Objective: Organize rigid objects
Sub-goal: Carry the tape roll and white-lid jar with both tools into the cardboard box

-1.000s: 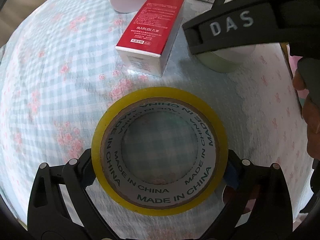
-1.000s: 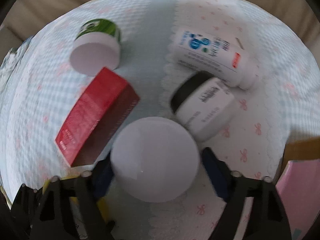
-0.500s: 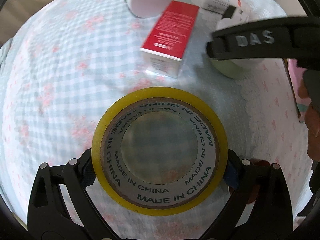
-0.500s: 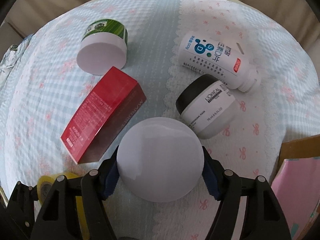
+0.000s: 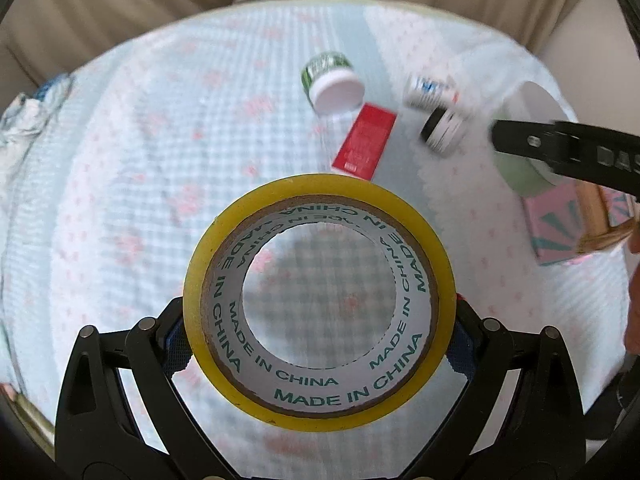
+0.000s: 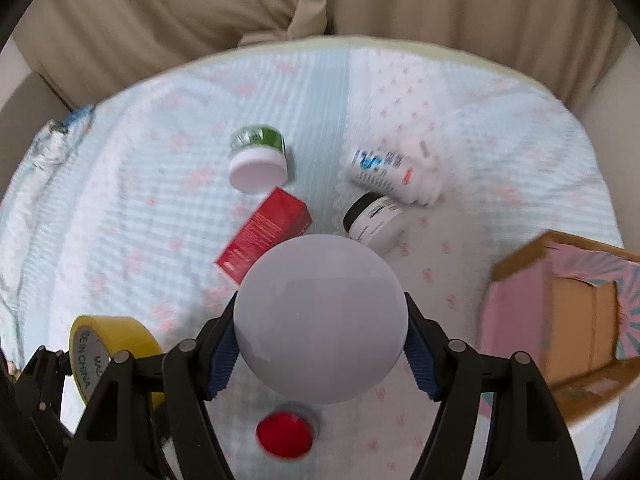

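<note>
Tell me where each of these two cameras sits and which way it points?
Left wrist: sits on the left tool, looks steeply down past its gripped yellow tape roll at the bedspread; a hand's edge shows.
Right wrist: sits on the right tool, looks down past its white-lidded jar; no body shows.
Shared: red box, green jar, pink carton.

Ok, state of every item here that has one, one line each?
Tape roll: clamped in the left gripper, off the cloth.
White-lidded jar: clamped in the right gripper, off the cloth.
Green-labelled jar: tipped on its side.
Red box: lying flat.
White bottle: lying on its side.
Black-lidded jar: on its side.
Pink cardboard box: open.
</note>
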`<state>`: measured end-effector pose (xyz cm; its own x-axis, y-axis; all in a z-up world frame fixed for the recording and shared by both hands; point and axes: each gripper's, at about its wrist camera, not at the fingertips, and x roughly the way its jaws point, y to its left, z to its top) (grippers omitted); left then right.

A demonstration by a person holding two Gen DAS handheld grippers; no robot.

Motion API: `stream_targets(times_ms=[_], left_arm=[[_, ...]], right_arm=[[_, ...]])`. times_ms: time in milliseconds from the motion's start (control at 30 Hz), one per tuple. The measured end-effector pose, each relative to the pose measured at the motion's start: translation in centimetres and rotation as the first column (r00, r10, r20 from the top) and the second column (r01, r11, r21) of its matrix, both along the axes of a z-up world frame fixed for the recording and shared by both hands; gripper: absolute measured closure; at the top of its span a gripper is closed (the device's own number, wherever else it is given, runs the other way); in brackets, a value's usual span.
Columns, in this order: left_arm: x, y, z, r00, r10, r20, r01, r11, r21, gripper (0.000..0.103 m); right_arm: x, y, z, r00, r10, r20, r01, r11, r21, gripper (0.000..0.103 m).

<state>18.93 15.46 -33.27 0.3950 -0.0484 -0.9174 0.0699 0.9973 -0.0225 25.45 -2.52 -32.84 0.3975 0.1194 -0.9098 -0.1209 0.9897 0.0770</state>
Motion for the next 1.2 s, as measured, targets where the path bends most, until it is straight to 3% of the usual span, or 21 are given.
stream_targets(times_ms=[300,567,867,1067,1200], left_arm=[[-3.2,-4.2,11.2,0.994,-0.050,0.094,0.053,0.998,-0.031,0.007],[-2.5,-15.0,17.1,0.982,-0.121,0.144,0.135,0.987,-0.090,0.007],[0.8,-28.6,17.6,0.974,-0.182,0.133,0.200,0.970,-0.139,0.007],[4.4,-36.7,14.2,0.965,-0.253,0.067,0.260,0.957,-0.126,0.007],[7.1,-39.5,11.3,0.961,-0.276,0.009,0.275,0.954,-0.119,0.007]], right_arm=[[-6.3,-4.5,11.6,0.996,-0.050,0.070,0.047,0.998,0.048,0.035],[-9.8,-14.1,18.2,0.983,-0.138,0.122,0.133,0.990,0.047,0.035],[-10.7,-27.5,19.2,0.975,-0.193,0.105,0.193,0.981,0.012,0.035],[-9.4,-34.6,16.5,0.974,-0.217,0.062,0.218,0.976,-0.019,0.035],[-7.8,-37.7,13.6,0.978,-0.209,0.020,0.209,0.978,-0.017,0.035]])
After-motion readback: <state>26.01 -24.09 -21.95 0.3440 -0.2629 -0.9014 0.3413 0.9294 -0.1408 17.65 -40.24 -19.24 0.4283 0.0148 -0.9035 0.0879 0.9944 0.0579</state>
